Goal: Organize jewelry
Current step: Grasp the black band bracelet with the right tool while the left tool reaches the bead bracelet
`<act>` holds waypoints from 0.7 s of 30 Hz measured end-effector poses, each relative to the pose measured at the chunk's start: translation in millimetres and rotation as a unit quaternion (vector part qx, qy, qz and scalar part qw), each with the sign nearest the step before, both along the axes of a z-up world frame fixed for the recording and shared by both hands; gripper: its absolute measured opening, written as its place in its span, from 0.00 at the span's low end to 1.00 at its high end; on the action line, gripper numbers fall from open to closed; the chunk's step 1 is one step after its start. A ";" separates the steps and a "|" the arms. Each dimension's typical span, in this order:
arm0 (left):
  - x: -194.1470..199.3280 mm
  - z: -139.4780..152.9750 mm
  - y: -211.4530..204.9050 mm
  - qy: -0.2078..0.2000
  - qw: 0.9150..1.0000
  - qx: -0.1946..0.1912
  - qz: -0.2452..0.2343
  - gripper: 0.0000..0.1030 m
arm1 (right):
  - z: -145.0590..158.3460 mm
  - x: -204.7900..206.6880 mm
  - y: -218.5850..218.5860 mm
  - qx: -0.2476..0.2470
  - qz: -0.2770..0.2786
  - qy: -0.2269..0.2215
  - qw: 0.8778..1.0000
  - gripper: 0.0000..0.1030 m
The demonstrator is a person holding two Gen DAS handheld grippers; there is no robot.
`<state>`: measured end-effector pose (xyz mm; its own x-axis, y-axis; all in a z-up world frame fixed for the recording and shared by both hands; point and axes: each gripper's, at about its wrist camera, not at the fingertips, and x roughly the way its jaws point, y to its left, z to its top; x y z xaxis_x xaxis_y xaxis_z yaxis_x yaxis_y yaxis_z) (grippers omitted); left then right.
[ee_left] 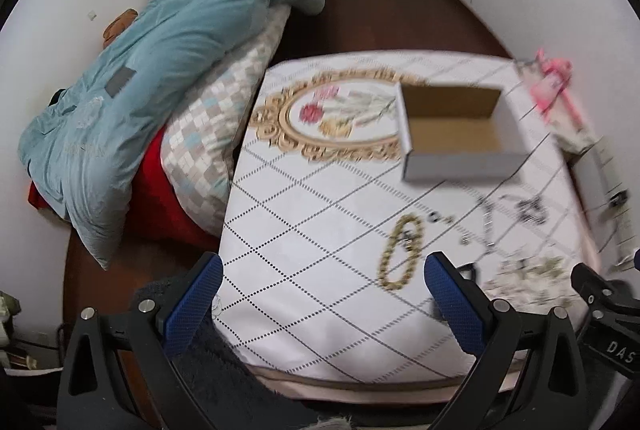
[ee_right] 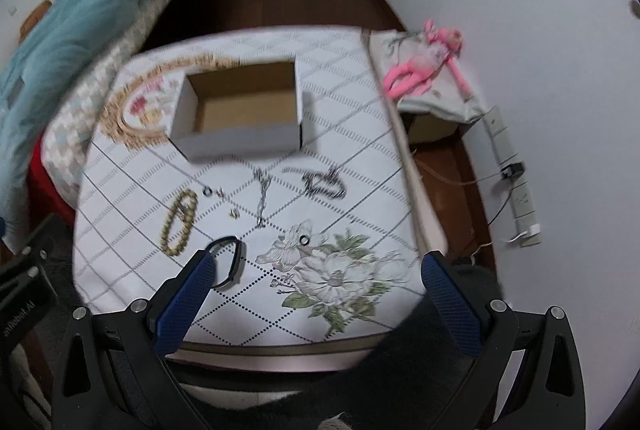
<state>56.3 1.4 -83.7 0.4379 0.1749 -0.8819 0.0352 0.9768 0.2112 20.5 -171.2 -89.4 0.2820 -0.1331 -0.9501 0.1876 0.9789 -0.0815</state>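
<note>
I see both wrist views look down from the near edge of the worktop; both share the cardboard box.

Open room between both sets of fingers; clutter sits further ahead

Ahead of the right fingers the surface is bare over the flower print; a black bangle touches the left pad. Beyond lie a gold bead bracelet, a dark chain and an open cardboard box. Bedding crowds the left.
</note>
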 end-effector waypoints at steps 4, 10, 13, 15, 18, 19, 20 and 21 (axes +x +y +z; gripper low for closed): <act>8.0 -44.4 5.1 0.025 0.999 0.032 -0.005 1.00 | -63.6 13.1 14.7 0.012 0.009 0.043 0.999 0.93; 13.4 -90.3 12.7 0.049 0.997 0.056 -0.006 1.00 | -125.0 19.4 40.9 0.037 0.027 0.079 0.996 0.89; 16.7 -104.8 17.0 0.059 0.997 0.057 -0.001 1.00 | -143.6 22.1 50.7 0.046 0.033 0.087 0.995 0.86; 19.8 -112.0 18.5 0.061 0.997 0.057 0.002 1.00 | -154.5 23.6 55.8 0.054 0.037 0.091 0.994 0.80; 25.1 -118.6 19.7 0.066 0.997 0.052 0.004 1.00 | -167.1 23.5 61.1 0.058 0.045 0.098 0.992 0.66; 26.8 -120.2 19.0 0.066 0.997 0.048 0.003 1.00 | -170.8 22.4 63.0 0.058 0.048 0.102 0.992 0.63; 27.9 -121.4 18.1 0.066 0.997 0.045 0.001 1.00 | -171.3 22.1 65.2 0.050 0.052 0.097 0.993 0.60; 29.0 -122.8 17.0 0.068 0.997 0.042 -0.001 1.00 | -171.9 20.8 68.1 0.041 0.059 0.093 0.993 0.54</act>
<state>85.3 18.5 -206.5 0.3155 0.2500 -0.9154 0.0709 0.9558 0.2854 41.3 -103.0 -261.3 0.1093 -0.0297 -0.9936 0.0605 0.9979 -0.0232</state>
